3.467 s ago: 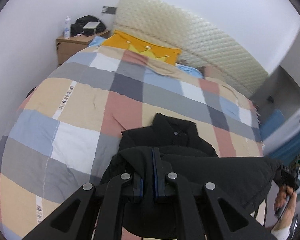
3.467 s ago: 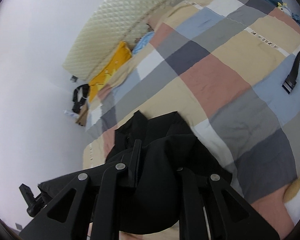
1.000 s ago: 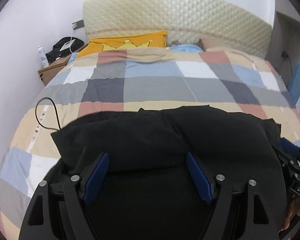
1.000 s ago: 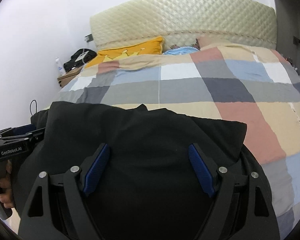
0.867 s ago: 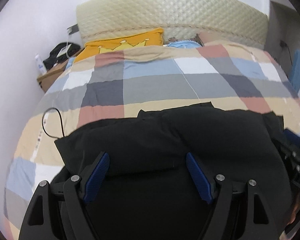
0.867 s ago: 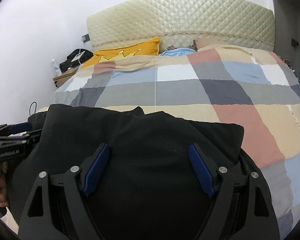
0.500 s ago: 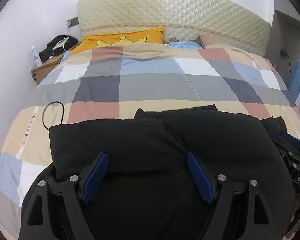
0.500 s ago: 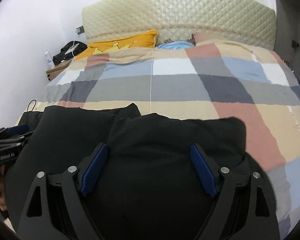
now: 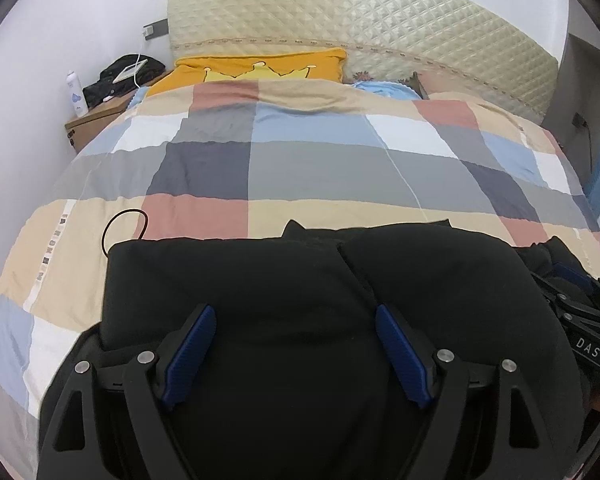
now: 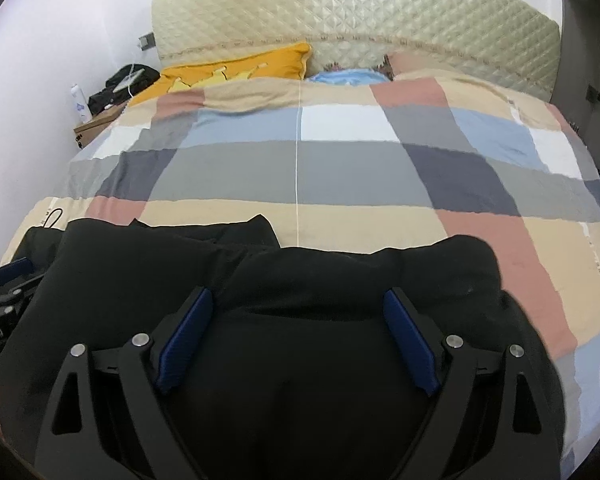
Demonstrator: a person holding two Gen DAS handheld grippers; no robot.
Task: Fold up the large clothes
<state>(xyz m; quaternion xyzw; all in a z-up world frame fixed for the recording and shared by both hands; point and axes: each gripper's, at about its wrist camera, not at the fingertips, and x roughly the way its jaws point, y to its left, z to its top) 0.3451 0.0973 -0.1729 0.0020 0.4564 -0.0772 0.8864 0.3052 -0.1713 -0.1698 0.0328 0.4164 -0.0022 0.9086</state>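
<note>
A black puffy jacket (image 9: pixel 260 272) lies folded across the near end of the bed, its collar pointing toward the headboard. My left gripper (image 9: pixel 294 316) hovers over the jacket's left half, wide open, with its blue pads (image 9: pixel 188 350) off the cloth. In the right wrist view the jacket (image 10: pixel 340 276) fills the lower half. My right gripper (image 10: pixel 298 296) is over its right half, its jaws opening, with only the jacket's top surface under the gap. Neither gripper pinches any fabric.
The checked quilt (image 9: pixel 300 168) covers the bed up to a yellow pillow (image 9: pixel 260 66) and a quilted headboard (image 9: pixel 360 20). A thin black cord loop (image 9: pixel 124 228) lies left of the jacket. A nightstand (image 9: pixel 96 118) with a bottle (image 9: pixel 76 94) stands at the far left.
Earlier both grippers were shut on the bunched jacket; now they are open and the jacket lies spread flat. Over the last second both views moved slightly lower toward it.
</note>
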